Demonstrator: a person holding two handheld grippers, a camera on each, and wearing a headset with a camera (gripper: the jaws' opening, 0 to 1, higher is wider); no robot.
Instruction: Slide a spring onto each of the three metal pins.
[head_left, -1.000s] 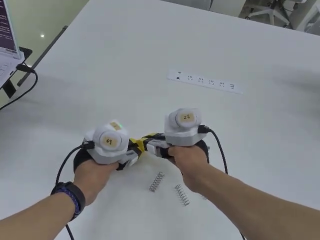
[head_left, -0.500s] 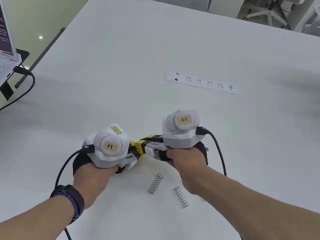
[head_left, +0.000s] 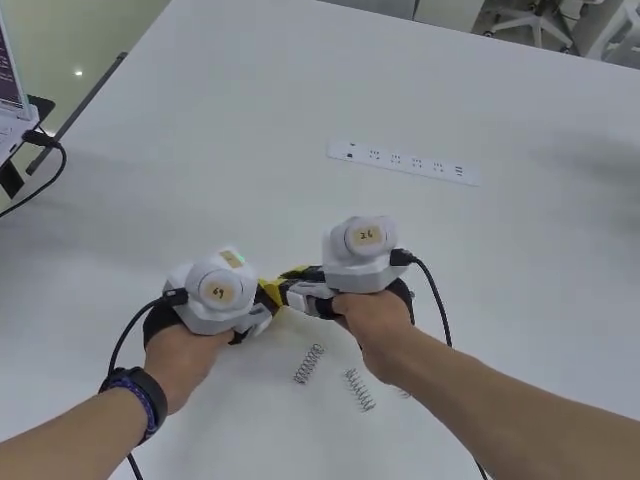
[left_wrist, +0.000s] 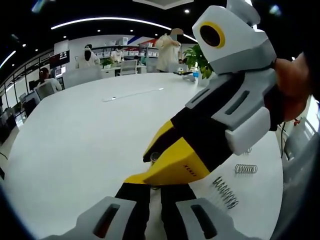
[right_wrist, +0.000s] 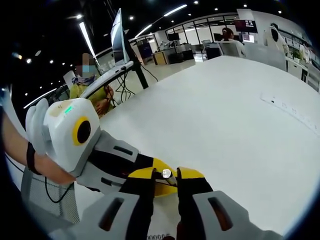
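Observation:
My two grippers meet tip to tip low over the white table (head_left: 250, 120). The right gripper (right_wrist: 166, 175) is shut on a small metal pin (right_wrist: 166, 173), whose round shiny head shows between its yellow fingertips. The left gripper (left_wrist: 155, 186) has its black jaws drawn close together. Just past them sits a small ringed metal end (left_wrist: 154, 157) that looks like a spring, partly hidden by the right gripper's yellow finger (left_wrist: 172, 167). Two loose springs lie on the table nearer me, one (head_left: 311, 363) under the grippers and one (head_left: 359, 389) to its right.
A white power strip (head_left: 403, 163) lies further out on the table. A black cable (head_left: 35, 175) and a laptop's corner are at the far left edge. Black cables trail from both grippers. People and chairs are in the background of the gripper views.
The grippers stay tip to tip. The head camera has shifted slightly, and nothing on the table has moved.

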